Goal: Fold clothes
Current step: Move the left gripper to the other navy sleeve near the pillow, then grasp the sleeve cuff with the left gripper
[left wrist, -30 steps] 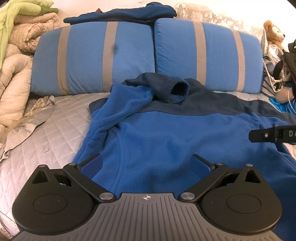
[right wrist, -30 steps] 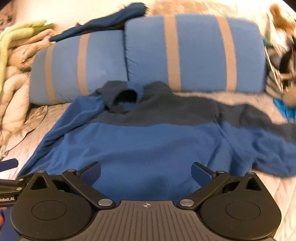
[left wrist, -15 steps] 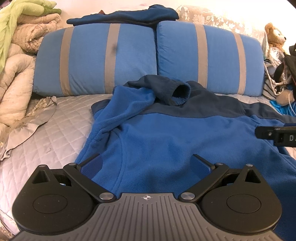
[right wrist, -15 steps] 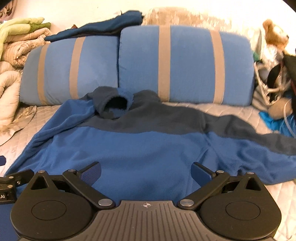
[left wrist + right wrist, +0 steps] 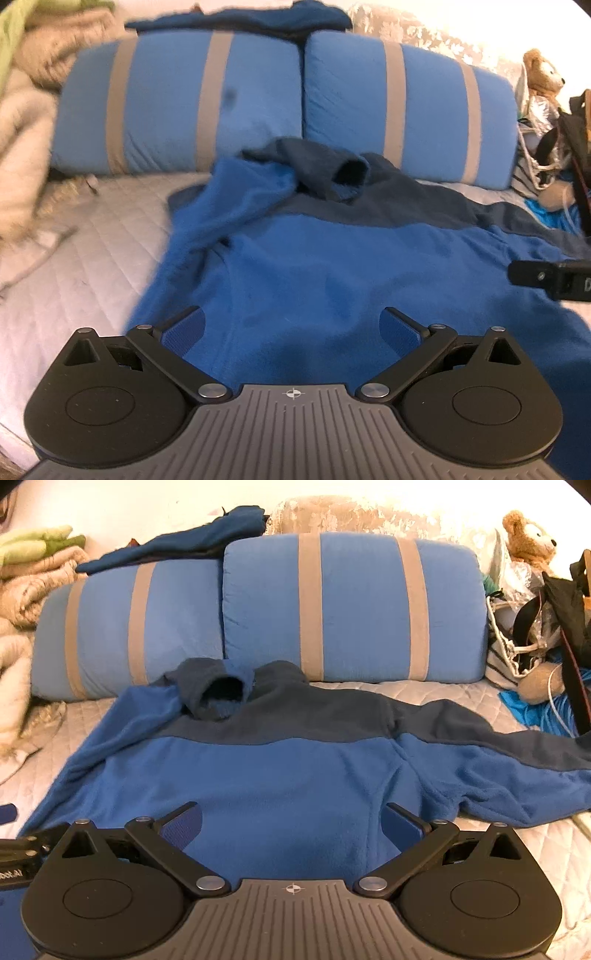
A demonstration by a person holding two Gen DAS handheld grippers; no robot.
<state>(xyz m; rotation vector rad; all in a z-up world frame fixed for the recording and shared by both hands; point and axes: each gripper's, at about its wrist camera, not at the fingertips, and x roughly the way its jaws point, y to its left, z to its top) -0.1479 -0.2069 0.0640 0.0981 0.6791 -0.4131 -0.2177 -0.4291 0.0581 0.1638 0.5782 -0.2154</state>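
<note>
Left wrist view: piled bedding (image 5: 22,122) at far left is smeared with blur, so this camera is swinging — a half second ago the same scene was sharp.
Left gripper (image 5: 293,326): fingers spread wide, nothing between them, hanging over the garment's near edge.
Fleece pullover (image 5: 266,775): spread across the quilted bed (image 5: 476,698), body flat; left sleeve doubled in with its dark cuff (image 5: 221,698) by the collar, right sleeve trailing out toward the bags.
Change: pullover lies as it did a second ago; only the grippers have drifted, the right view settling from blur.
Meaning: one sleeve in, one out — likely partway, though an untidy drop would look alike.
Right gripper (image 5: 293,821): spread, empty, above the hem.
Writing: "D" on the right gripper's side in the left view; "bot.AI" on the left gripper's, far left in the right view.
</note>
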